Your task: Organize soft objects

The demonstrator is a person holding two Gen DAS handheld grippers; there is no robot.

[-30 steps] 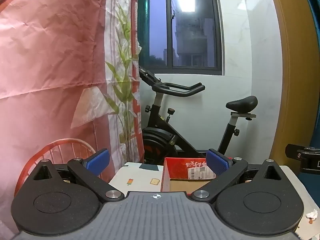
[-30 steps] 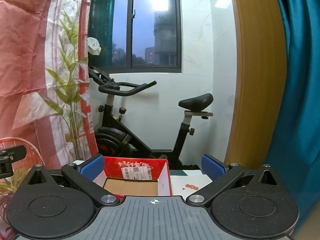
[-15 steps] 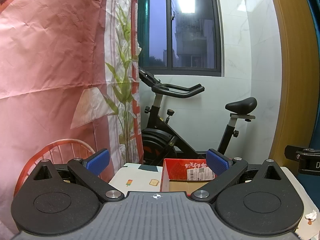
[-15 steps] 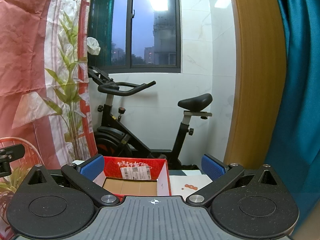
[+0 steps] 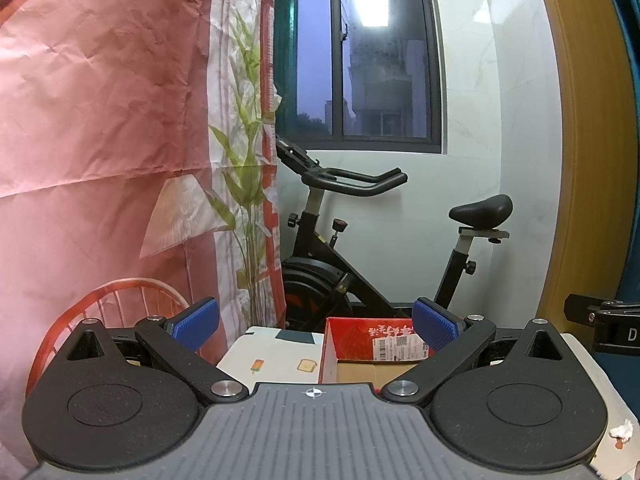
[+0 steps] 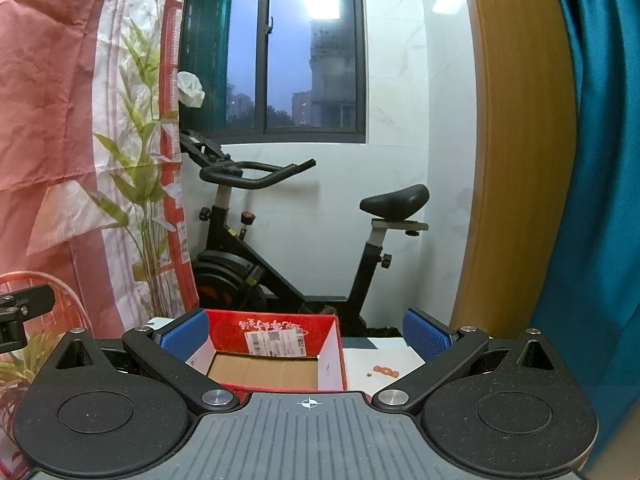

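A red cardboard box with a white shipping label stands open-topped on a pale printed tablecloth; its brown floor shows nothing inside in the part I see. My left gripper is held above the near table, open, with nothing between its blue pads. My right gripper is open too, empty, with the box just beyond its left pad. No soft object shows between either pair of fingers. A small crumpled white scrap lies at the table's right edge.
A black exercise bike stands beyond the table under a dark window. A pink patterned sheet hangs at left, an orange wire chair back below it. A wooden frame and teal curtain close the right side.
Both views have drifted very slightly; the box sits a touch lower in each. Both grippers stay open and empty.
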